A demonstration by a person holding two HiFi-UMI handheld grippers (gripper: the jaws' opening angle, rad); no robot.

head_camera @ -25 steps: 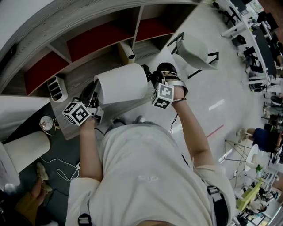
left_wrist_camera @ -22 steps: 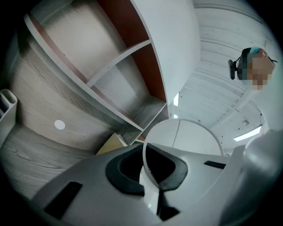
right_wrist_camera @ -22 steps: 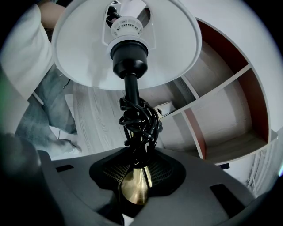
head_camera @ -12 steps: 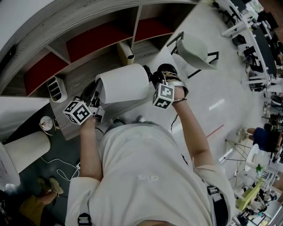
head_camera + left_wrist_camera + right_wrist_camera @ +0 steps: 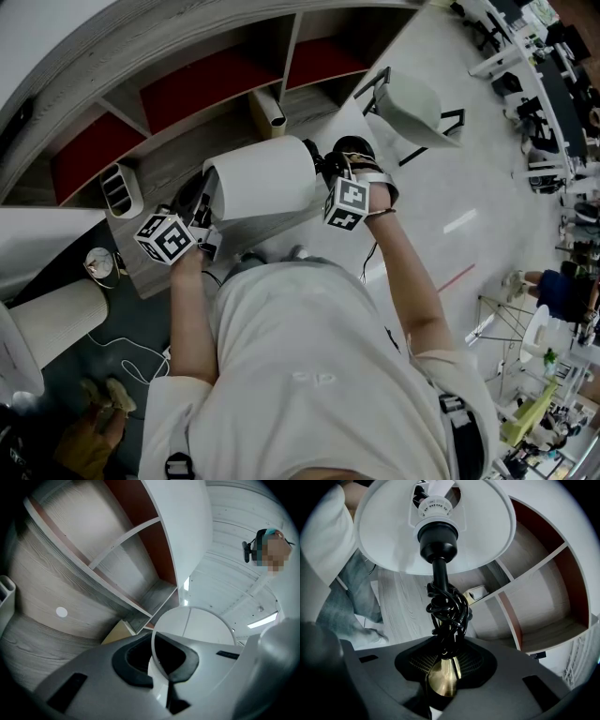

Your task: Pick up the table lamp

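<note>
The table lamp hangs tipped on its side in front of the person, its white shade (image 5: 262, 178) between the two hands. My left gripper (image 5: 202, 214) is shut on the thin rim of the shade (image 5: 154, 656), which runs between its pads. My right gripper (image 5: 325, 161) is shut on the lamp's brass stem (image 5: 442, 677). In the right gripper view the black cord (image 5: 447, 611) is coiled round the stem below the black socket (image 5: 437, 543), and the shade's underside (image 5: 478, 522) fills the top.
A curved wooden shelf unit (image 5: 187, 89) with red-backed compartments stands just beyond the lamp, with a small white device (image 5: 270, 108) on it. A white chair (image 5: 412, 108) is to the right. Another white shade (image 5: 52, 319) and a floor cable (image 5: 122, 356) lie at the left.
The lamp and both grippers keep their places. A bystander's feet at the lower left have shifted.
</note>
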